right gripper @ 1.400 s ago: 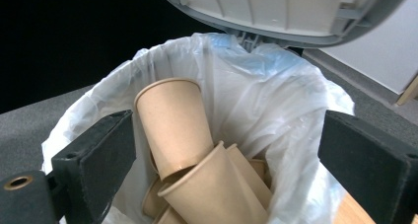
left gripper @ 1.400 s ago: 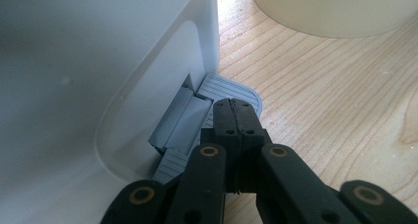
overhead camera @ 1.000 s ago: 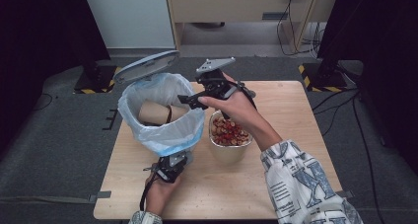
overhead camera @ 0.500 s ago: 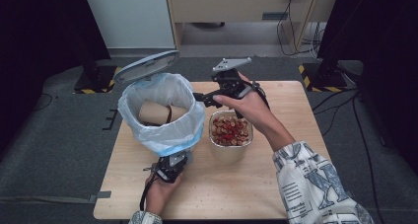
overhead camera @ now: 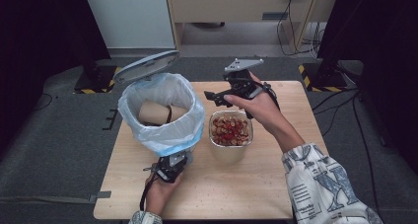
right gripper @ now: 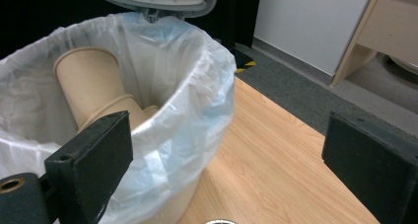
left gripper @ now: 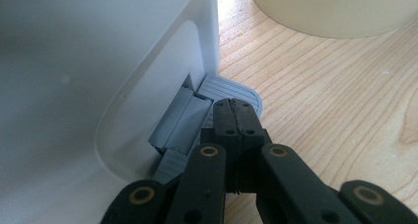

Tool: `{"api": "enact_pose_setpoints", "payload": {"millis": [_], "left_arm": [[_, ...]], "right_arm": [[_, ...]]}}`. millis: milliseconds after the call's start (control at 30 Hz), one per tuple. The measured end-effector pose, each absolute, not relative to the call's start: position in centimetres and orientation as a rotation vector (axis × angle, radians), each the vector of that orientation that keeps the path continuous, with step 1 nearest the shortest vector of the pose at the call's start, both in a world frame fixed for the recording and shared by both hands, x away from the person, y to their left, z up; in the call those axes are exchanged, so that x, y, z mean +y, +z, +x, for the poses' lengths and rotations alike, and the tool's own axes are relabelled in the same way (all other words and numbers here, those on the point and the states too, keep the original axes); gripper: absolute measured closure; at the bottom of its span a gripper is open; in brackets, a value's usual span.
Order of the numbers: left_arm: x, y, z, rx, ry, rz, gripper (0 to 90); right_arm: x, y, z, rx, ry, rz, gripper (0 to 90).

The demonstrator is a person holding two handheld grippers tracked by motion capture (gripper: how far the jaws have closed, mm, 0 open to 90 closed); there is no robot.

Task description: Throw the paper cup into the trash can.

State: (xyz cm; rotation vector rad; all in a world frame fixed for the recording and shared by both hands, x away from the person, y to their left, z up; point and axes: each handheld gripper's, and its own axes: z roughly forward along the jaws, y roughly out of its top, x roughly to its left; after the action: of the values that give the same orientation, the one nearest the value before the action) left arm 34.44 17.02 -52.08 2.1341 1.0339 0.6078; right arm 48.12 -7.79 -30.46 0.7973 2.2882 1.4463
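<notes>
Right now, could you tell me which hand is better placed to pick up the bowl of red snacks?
The right gripper: open, empty, above the bowl. The left gripper is shut, pressing the bin's pedal.

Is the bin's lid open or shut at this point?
Open. The lid stands tilted up behind the bin, paper cups show inside, and the left tool presses the grey pedal.

High view looks down on the table [overhead camera: 276, 184]; both gripper views sit close, sharing the bin [overhead camera: 162, 130]

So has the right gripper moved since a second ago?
Yes. The right gripper has drawn back right from over the bin to beside the bowl, jaws open, empty.
</notes>
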Motion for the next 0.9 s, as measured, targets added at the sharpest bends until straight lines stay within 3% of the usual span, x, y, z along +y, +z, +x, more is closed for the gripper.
{"api": "enact_pose_setpoints", "payload": {"millis": [900], "left_arm": [[17.0, -52.1, 34.4, 1.031, 0.616, 2.139, 90.0]], "right_arm": [[-14.0, -32.5, 48.2, 2.231, 1.348, 0.919, 5.5]]}}
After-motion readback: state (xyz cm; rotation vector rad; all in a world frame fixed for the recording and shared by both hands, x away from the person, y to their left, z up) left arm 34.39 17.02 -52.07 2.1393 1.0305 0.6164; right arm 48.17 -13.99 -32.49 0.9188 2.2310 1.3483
